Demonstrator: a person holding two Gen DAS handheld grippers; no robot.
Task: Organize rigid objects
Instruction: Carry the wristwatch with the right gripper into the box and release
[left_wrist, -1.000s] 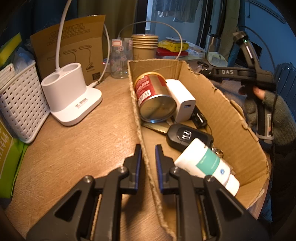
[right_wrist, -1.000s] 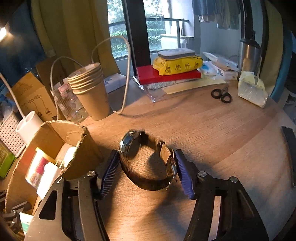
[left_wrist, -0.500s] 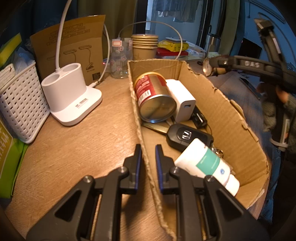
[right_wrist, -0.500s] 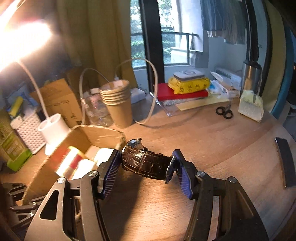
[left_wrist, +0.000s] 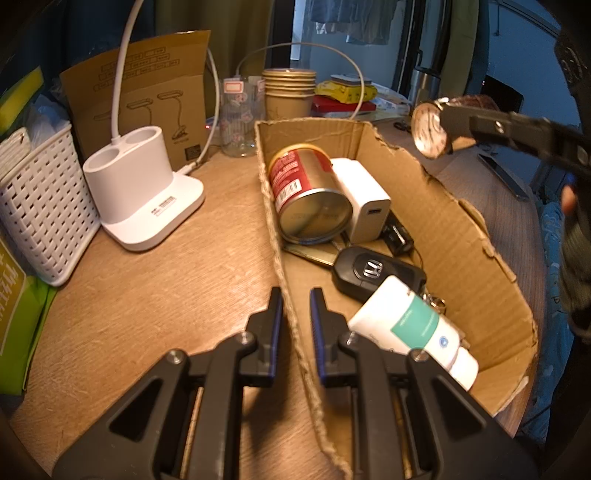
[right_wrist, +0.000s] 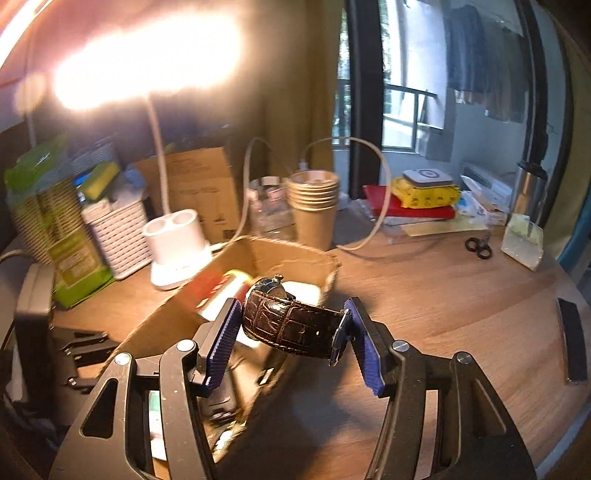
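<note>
Brown leather-strapped wristwatch, clamped between the right gripper fingers, held in the air above the cardboard box. Left gripper fingers pinch the box's near wall. Box contents: red can, white charger, car key, tube.

A room at home, clothes hanging by the far window, paper cups and lamp on the wooden bench
</note>
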